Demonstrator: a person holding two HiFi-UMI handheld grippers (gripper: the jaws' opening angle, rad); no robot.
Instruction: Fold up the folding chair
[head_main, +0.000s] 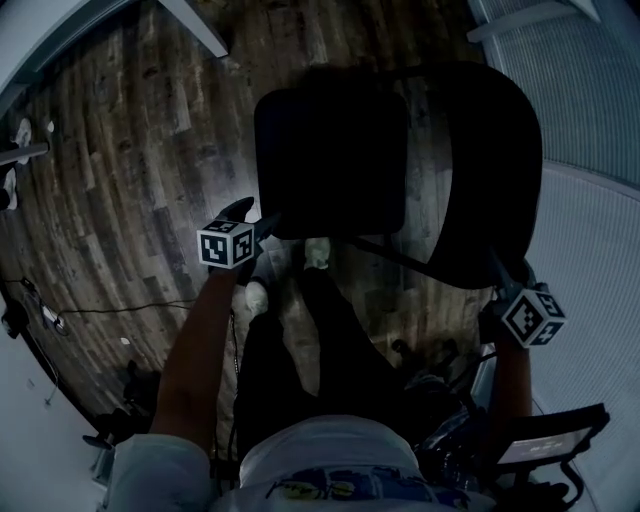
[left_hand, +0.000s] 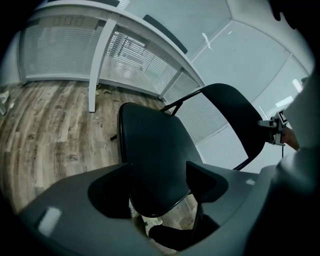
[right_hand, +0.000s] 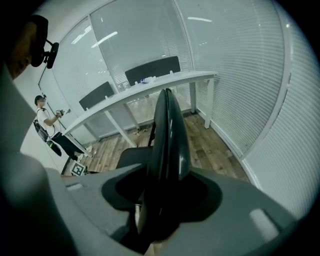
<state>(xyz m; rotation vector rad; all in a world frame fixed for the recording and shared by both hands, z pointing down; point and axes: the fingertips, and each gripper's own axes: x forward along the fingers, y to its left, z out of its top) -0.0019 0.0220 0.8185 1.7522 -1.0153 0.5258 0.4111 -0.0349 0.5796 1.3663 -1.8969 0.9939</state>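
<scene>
Squarely in the upper middle of the head view, the black folding chair (head_main: 400, 170) is standing unfolded on the wooden floor (head_main: 150, 150).
Its seat (head_main: 330, 160) is lying left of the curved backrest (head_main: 490, 180). The left gripper (head_main: 252, 228) is sitting at the seat's lower-left edge, its 2 jaws spread wide around that edge. The right gripper (head_main: 505, 285) is pinching the backrest's lower-right rim. A person (right_hand: 47, 122) is standing at the right gripper view's left.

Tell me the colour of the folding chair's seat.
The seat is plain black, with no pattern. It shows best in the left gripper view.
</scene>
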